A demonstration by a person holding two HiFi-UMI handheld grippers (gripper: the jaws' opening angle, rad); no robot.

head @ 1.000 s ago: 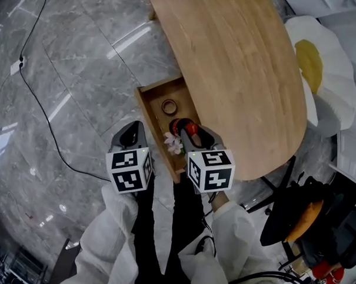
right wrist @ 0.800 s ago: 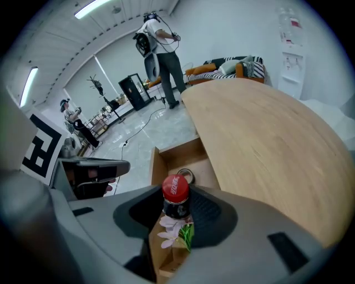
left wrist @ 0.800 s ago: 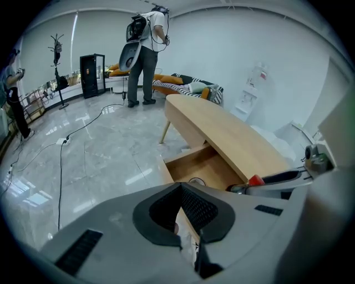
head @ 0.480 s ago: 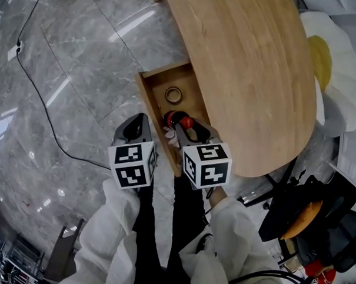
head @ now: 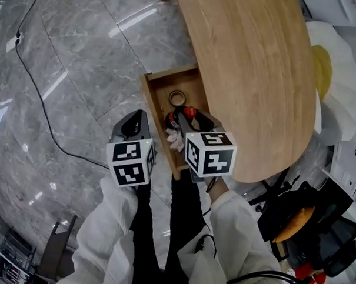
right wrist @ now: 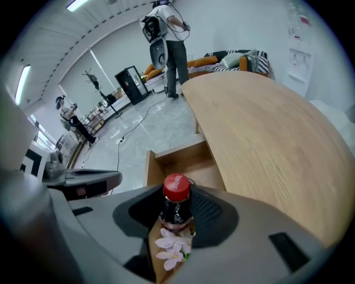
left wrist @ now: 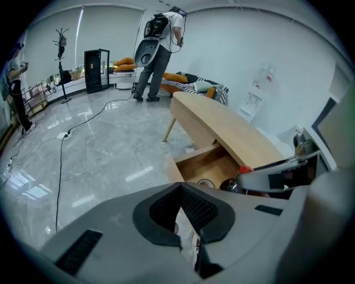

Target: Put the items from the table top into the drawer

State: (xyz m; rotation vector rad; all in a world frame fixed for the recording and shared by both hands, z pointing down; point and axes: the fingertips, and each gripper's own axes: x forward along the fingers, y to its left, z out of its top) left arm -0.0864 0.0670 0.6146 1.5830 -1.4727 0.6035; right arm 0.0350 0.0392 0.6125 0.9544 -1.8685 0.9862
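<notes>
The right hand-held gripper point(right wrist: 177, 194) has its two jaws pressed on the sides of a little bottle point(right wrist: 176, 213). They stand quite wide apart, because the bottle fills the space between them. It holds the bottle just under the cap, likely so the bottle hangs straight and does not tip. The gripper points steeply down into the open drawer point(head: 168, 85), which sticks out from under the desk point(head: 257, 71). That fits the job, since the bottle has to go inside.

The left hand-held gripper point(left wrist: 180, 186) has its jaw tips together and holds nothing. It waits over the floor just beside the drawer, probably to stay out of the way.

The bottle is over the near part of the drawer, next to a pale pink flower point(right wrist: 171, 248). A round ring point(head: 177, 98) lies further back in the drawer. It is not clear if the bottom of the bottle touches the drawer floor yet.

The bottle is small and see-through, with a dark drink inside. Its cap point(right wrist: 176, 187) is bright red with small white writing. It stands nearly straight up. The desk top looks bare, so this may be the last thing to put away.
</notes>
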